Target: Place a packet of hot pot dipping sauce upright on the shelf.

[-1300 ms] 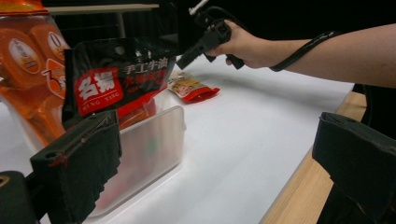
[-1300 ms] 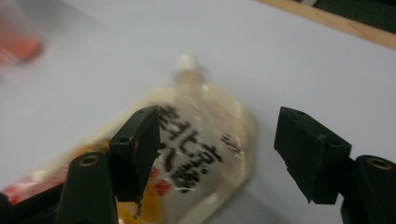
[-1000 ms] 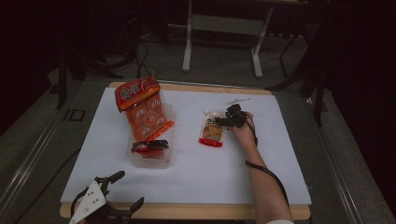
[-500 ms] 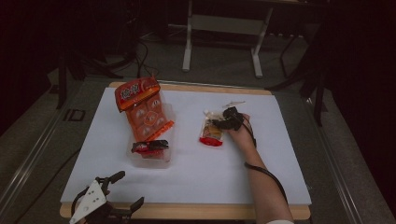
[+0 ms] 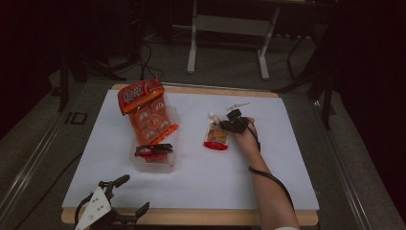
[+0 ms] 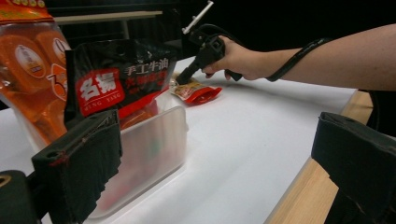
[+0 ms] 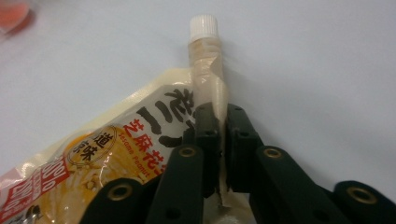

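Observation:
A spouted food pouch (image 5: 215,137) with a white cap (image 7: 204,24) lies flat on the white mat right of centre. My right gripper (image 5: 225,126) comes in from the pouch's right. Its jaws have just been closing and now pinch the pouch's (image 7: 116,140) folded edge below the spout, with the right gripper (image 7: 223,122) shut on it. At the table's near left corner my left gripper (image 5: 134,192) stands open and holds nothing. In the left gripper view, the left gripper (image 6: 217,156) faces the container and the person's right hand (image 6: 238,60).
A clear plastic container (image 5: 160,163) left of centre holds a black and red packet (image 5: 153,150). An orange snack bag (image 5: 146,112) leans on its far end. The white mat (image 5: 201,182) covers the wooden table, whose edge (image 5: 215,216) runs along the front.
The right gripper's jaws have come together on the pouch's top edge, after a small shift left toward it. The left gripper has stayed where it was.

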Demonstrator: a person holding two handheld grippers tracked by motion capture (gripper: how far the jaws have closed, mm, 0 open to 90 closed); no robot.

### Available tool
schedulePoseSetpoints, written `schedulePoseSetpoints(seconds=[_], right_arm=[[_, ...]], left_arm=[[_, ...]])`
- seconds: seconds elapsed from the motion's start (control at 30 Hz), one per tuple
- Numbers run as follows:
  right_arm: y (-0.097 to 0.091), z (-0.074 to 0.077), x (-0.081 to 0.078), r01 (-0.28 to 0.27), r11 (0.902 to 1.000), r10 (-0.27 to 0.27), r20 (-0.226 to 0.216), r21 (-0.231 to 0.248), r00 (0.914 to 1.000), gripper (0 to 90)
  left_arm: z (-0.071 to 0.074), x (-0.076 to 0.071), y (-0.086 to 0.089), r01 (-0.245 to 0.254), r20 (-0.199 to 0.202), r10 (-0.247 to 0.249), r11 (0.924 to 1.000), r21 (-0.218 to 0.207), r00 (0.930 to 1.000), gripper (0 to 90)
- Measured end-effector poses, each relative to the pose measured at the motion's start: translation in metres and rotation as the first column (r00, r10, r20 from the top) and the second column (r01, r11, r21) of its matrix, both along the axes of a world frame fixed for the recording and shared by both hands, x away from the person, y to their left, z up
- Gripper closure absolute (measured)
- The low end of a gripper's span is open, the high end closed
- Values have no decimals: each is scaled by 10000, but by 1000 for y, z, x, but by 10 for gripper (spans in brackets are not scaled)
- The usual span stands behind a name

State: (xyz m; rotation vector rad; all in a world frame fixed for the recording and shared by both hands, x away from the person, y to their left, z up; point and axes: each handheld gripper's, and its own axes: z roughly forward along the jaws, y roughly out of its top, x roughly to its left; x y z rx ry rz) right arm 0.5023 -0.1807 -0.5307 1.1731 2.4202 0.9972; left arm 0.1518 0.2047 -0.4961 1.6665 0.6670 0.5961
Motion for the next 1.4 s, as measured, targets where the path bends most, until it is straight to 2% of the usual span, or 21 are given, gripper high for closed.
schedulePoseSetpoints(seconds=[0.13,0.23,0.3,0.37,0.47,0.57,0.63,0.77,0.87,0.97,1.1,1.13,1.2,1.3,1.4], right_arm=[[0,4,-3,74,9999,-74,-27,-106,10000,883],[-4,15,-7,17,10000,-17,149,21,9999,886],[-5,25,-13,-70,9999,67,361,93,9993,889],[-6,29,-15,-108,9998,101,425,164,9990,891],[-6,40,-22,-272,9989,247,649,389,9976,893],[-5,52,-31,-553,9967,495,952,592,9942,896],[-5,61,-38,-745,9943,656,1131,764,9914,897],[-2,77,-52,-1296,9841,1127,1372,1212,9841,898],[2,86,-65,-1705,9773,1488,1659,1256,9749,898],[5,91,-75,-1995,9703,1745,1757,1369,9689,898],[8,96,-87,-2335,9596,2044,1818,1569,9619,899],[9,100,-93,-2466,9556,2147,1920,1615,9576,899],[9,102,-96,-2526,9542,2198,1974,1602,9554,899],[8,109,-104,-2659,9468,2264,2119,1812,9507,898],[4,118,-113,-2761,9412,2310,2253,1949,9465,898]], left_arm=[[-1,1,-1,239,-143,-241,9995,-206,9996,25],[-1,2,-3,380,-291,-387,9990,-245,9988,41],[-1,3,-4,475,-646,-496,9983,-338,9967,41],[1,4,-6,592,-930,-627,9974,-404,9937,40],[3,4,-9,716,-1203,-740,9971,-239,9900,26],[6,4,-14,810,-1229,-807,9967,-21,9891,23],[8,4,-15,888,-1347,-887,9960,-51,9869,23],[10,6,-17,605,-1202,-593,9982,60,9910,23],[11,8,-16,520,-1189,-518,9986,-14,9916,24],[13,10,-16,526,-1154,-533,9986,-92,9919,23],[17,14,-18,699,-1104,-721,9973,-232,9913,24],[18,15,-19,768,-1121,-794,9967,-274,9905,24],[19,17,-20,815,-1116,-851,9960,-365,9901,24],[21,20,-23,974,-1098,-1026,9939,-515,9886,24],[25,21,-26,1206,-935,-1241,9918,-415,9879,24]])
